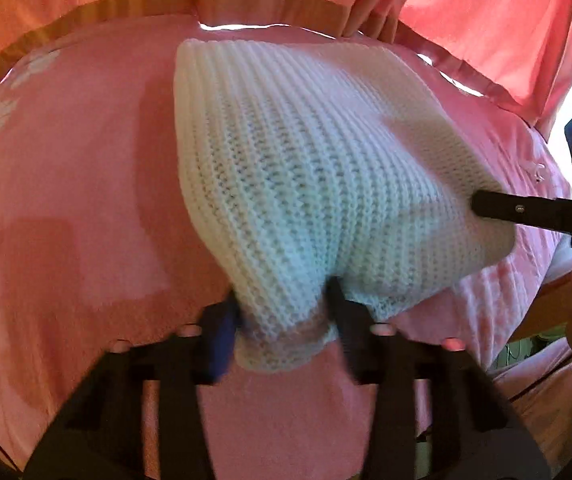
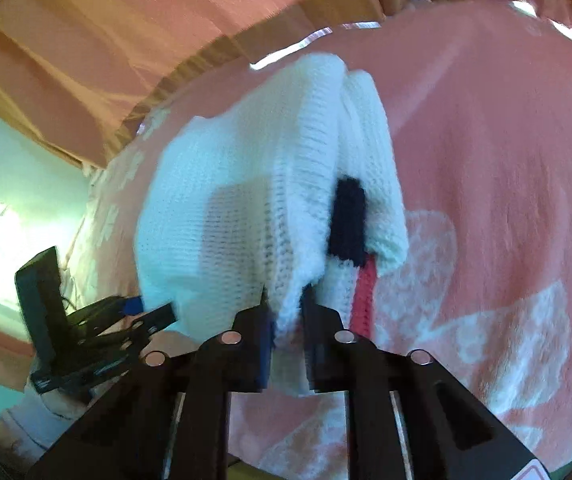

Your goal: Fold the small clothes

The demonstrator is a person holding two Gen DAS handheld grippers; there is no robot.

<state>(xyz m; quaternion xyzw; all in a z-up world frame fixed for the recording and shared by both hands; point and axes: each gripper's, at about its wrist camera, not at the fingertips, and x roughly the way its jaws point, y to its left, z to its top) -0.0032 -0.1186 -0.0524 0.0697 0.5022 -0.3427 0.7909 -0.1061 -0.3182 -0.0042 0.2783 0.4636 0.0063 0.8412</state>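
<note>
Pinching only small bunches of the white ribbed knit garment [image 1: 306,168] above the pink patterned bedspread [image 1: 65,208], the left gripper [image 1: 286,320] and right gripper [image 2: 288,320] risk a slip, since the heavy knit sags between them.

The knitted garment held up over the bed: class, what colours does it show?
Mostly white knitted garment, with a navy patch and red strip; right wrist view shows these best.
</note>
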